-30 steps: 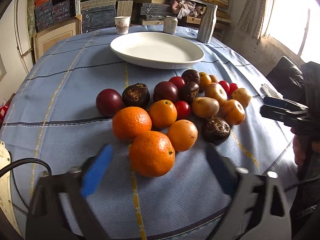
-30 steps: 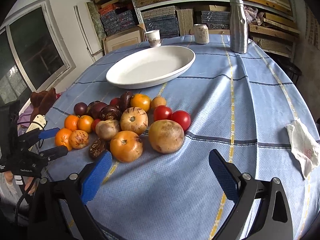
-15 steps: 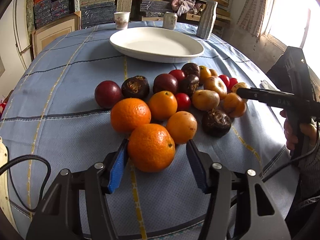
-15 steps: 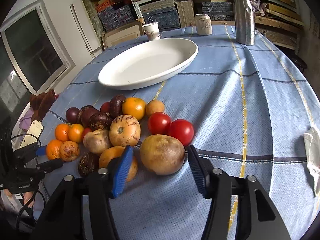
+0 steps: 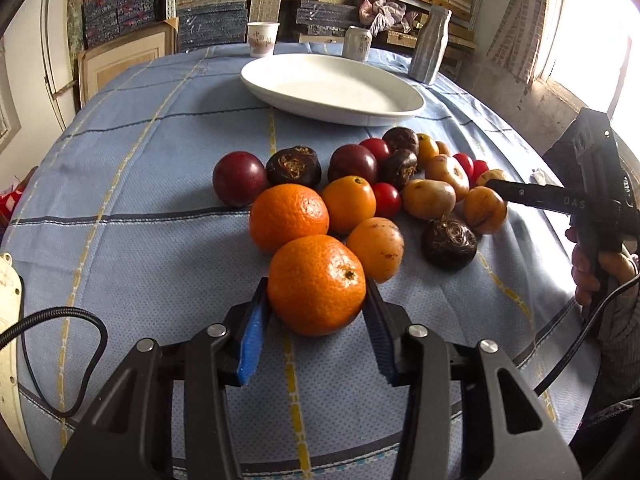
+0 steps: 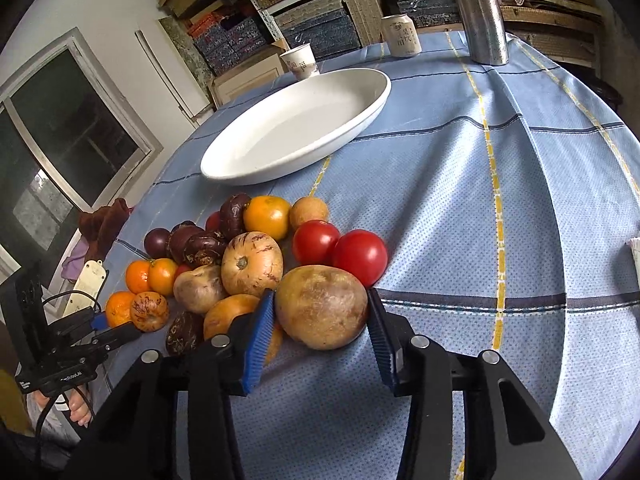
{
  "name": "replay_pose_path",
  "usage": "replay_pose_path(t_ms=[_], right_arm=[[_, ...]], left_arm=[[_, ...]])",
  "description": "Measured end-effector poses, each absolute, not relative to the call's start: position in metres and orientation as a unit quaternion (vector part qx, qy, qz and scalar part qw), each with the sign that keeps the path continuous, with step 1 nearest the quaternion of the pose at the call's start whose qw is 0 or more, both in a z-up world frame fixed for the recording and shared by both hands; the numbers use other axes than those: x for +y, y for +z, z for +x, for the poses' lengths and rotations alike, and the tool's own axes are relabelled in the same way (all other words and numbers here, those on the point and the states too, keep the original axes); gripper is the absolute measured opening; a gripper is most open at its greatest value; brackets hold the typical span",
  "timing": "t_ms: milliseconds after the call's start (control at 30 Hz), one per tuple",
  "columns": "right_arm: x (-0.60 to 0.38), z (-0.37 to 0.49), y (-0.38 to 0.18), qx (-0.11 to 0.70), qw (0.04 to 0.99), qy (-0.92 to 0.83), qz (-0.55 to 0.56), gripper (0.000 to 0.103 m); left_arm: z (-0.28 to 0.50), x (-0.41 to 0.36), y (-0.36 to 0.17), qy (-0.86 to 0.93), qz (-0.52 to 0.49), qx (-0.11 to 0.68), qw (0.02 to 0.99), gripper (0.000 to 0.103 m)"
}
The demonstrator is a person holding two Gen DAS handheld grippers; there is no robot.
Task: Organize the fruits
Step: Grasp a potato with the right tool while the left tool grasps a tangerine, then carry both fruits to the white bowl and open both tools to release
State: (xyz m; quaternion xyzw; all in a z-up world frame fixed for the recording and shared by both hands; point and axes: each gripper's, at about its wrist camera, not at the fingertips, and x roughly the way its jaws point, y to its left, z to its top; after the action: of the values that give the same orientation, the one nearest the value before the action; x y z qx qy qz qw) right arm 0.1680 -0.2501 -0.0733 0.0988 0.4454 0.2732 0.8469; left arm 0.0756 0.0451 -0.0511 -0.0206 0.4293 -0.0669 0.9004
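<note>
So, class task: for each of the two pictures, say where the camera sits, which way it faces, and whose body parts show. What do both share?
Left wrist: on the left gripper, facing the plate; fingers clamp an orange; the right hand shows.
Right wrist: on the right gripper, facing the plate; fingers clamp a brown fruit; the left hand's fingers show.
Shared: plate, fruit pile, cup, can, bottle.

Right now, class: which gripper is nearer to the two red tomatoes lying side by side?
Right. The right gripper clamps a brown fruit touching the tomatoes. The left gripper clamps an orange at the pile's opposite end.
</note>
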Motion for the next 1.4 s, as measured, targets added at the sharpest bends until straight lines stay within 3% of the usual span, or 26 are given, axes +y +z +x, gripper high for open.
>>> replay_pose_path(t_ms=[200,300,500,633,733,967,1167,1233,1267,1300,1400], right_arm=[[-0.252,0.168,-0.072,0.442,0.847,0.276,0.105,0.045],[-0.257,0.164,-0.058,0.419,0.857,0.279,0.112,0.045],[-0.249,0.172,0.044,0.323,0.898,0.285,0.087,0.045],[-0.227,0.213,0.081,0.292,0.910,0.282,0.084,0.045],[-0.207,0.253,0.066,0.306,0.911,0.265,0.083,0.045],[-0.178,0.316,-0.025,0.391,0.886,0.237,0.083,0.045],[-0.163,0.323,-0.043,0.407,0.881,0.235,0.053,0.047],[-0.163,0.323,-0.042,0.401,0.884,0.233,0.052,0.049],[-0.164,0.322,-0.041,0.398,0.886,0.233,0.051,0.051],[-0.165,0.321,-0.040,0.395,0.887,0.232,0.052,0.051],[-0.169,0.315,-0.033,0.383,0.893,0.230,0.056,0.051]], left_arm=[[0.075,0.048,-0.031,-0.062,-0.022,0.411,0.909,0.045],[0.085,0.045,0.004,-0.054,0.001,0.373,0.926,0.045],[0.139,0.039,0.078,-0.040,0.022,0.312,0.949,0.045],[0.195,0.035,0.091,-0.037,0.007,0.312,0.949,0.045],[0.237,0.036,0.071,-0.022,-0.010,0.333,0.942,0.045],[0.294,0.043,-0.001,-0.015,-0.025,0.403,0.915,0.045],[0.310,0.047,-0.021,-0.035,-0.036,0.428,0.903,0.045],[0.306,0.045,-0.017,-0.031,-0.026,0.414,0.909,0.059],[0.304,0.044,-0.015,-0.025,-0.020,0.406,0.913,0.073],[0.301,0.040,-0.011,-0.019,-0.011,0.394,0.919,0.079],[0.294,0.034,-0.006,-0.023,-0.001,0.387,0.922,0.079]])
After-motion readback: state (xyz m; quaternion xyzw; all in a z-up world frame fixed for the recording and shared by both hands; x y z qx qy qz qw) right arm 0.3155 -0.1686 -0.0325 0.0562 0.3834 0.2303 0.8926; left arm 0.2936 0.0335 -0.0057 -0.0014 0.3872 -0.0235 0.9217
